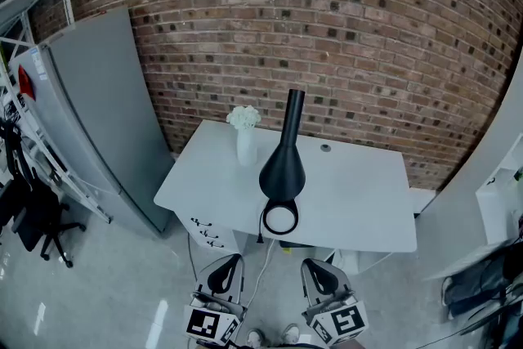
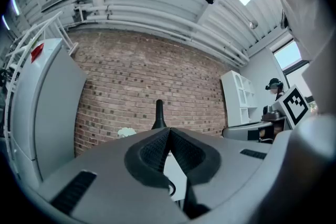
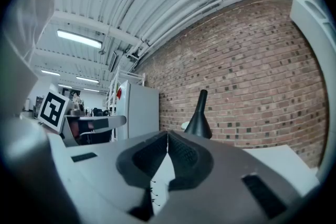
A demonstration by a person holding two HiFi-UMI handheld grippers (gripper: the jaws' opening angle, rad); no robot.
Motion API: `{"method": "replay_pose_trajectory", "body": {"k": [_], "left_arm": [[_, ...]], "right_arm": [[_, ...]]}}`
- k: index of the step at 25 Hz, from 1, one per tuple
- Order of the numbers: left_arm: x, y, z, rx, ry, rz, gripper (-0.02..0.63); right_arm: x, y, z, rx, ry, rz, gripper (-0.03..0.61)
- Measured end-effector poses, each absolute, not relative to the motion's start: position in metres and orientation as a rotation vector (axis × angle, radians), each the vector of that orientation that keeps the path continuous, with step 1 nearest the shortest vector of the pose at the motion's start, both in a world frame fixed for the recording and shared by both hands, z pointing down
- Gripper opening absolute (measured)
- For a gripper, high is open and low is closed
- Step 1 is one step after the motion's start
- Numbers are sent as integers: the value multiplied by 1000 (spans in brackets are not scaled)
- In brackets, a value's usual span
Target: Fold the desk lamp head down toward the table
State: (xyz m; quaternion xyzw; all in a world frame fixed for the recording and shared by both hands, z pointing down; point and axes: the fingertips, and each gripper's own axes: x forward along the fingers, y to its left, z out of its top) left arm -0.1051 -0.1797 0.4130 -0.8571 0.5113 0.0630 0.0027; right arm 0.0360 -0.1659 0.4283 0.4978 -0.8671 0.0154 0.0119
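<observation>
Head view shows both tools low and short of the table's (image 1: 359,196) near edge. The left gripper (image 1: 234,257) has its jaws pressed together on nothing, and the right gripper (image 1: 310,262) is likewise closed and empty. Ahead of them and between their lines stands the black desk lamp (image 1: 283,163), its ring base (image 1: 279,219) right at the near edge and its cone head pointing up, clear of the brick wall (image 1: 327,29) behind. A white vase (image 1: 246,146) stands just beyond and left of the lamp. Ahead of the right gripper the tabletop lies bare. A grey cabinet (image 1: 90,110) flanks the table's left edge.
</observation>
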Motion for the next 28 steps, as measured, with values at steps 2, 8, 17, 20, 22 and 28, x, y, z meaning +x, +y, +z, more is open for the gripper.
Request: {"method": "replay_pose_trajectory", "body": {"k": [2,8,17,20,22,28], "left_arm": [[-103,-179,413,-2688,1597,192,8],[-96,-176,409,-2693,1564,176,8],[-89,-176,403,-2689,1546,186,8],[-87,-177,401,-2695,1538,186,8],[-86,-178,400,-2697,1535,186,8],[-80,-181,399,-2706,1524,179,8]], "right_arm": [[35,-166,426,1549,-2710,42,18],[35,-165,421,1542,-2712,35,18],[35,-166,413,1517,-2724,17,18],[35,-166,411,1514,-2725,13,18],[37,-167,410,1516,-2726,13,18],[42,-171,408,1529,-2724,23,18]]}}
